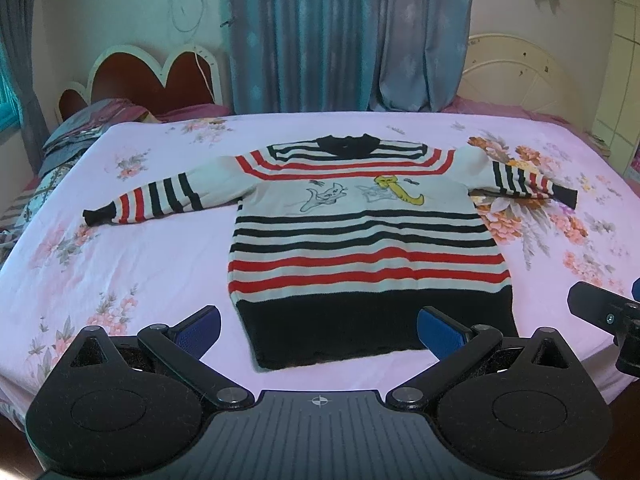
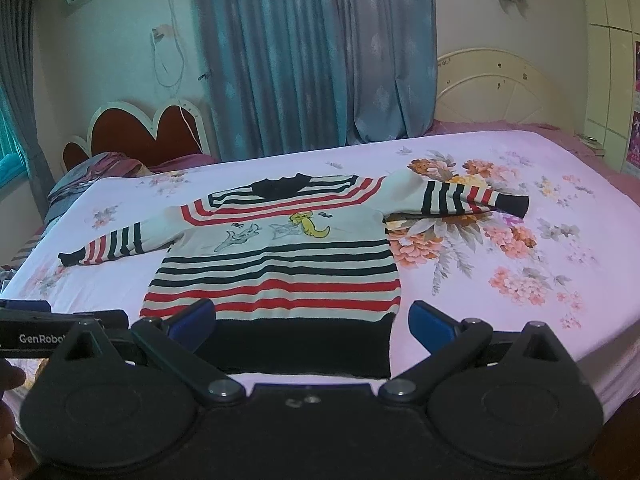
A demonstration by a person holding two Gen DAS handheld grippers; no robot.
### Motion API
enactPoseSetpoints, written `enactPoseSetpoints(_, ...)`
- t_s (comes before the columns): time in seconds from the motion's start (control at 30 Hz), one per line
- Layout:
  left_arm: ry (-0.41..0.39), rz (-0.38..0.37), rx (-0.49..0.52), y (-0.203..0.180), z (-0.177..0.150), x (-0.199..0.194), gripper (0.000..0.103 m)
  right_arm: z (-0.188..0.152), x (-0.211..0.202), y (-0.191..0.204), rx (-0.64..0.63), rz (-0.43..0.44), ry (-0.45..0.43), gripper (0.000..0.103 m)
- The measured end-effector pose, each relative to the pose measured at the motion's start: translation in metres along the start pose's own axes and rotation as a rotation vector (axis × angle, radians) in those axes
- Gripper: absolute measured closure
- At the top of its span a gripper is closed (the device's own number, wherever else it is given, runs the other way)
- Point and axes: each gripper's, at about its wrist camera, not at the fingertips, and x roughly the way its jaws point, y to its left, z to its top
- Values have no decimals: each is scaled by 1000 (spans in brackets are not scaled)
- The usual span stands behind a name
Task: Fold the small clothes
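A small knitted sweater (image 1: 360, 240) (image 2: 280, 272) with black, red and white stripes, cartoon figures on the chest and a black hem lies flat and face up on the bed, both sleeves spread out sideways. My left gripper (image 1: 318, 330) hovers open in front of the black hem, its blue pads (image 1: 200, 330) wide apart and holding nothing. My right gripper (image 2: 312, 324) is likewise open just before the hem, nearer the sweater's right side. The right gripper's black body (image 1: 600, 312) shows at the right edge of the left wrist view.
The bed has a pink floral sheet (image 1: 140, 264) (image 2: 520, 280). Rumpled bedding (image 1: 72, 136) lies at its far left near a red heart-shaped headboard (image 1: 152, 76). A cream headboard (image 2: 500, 88) stands at the far right; curtains (image 2: 312, 52) hang behind.
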Motion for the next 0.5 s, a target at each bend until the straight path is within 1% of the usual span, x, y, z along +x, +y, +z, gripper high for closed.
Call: enactPoseSetpoints(0.5, 6, 0, -3, -4, 1, 3, 0, -3, 3, -7, 10, -7, 5, 1)
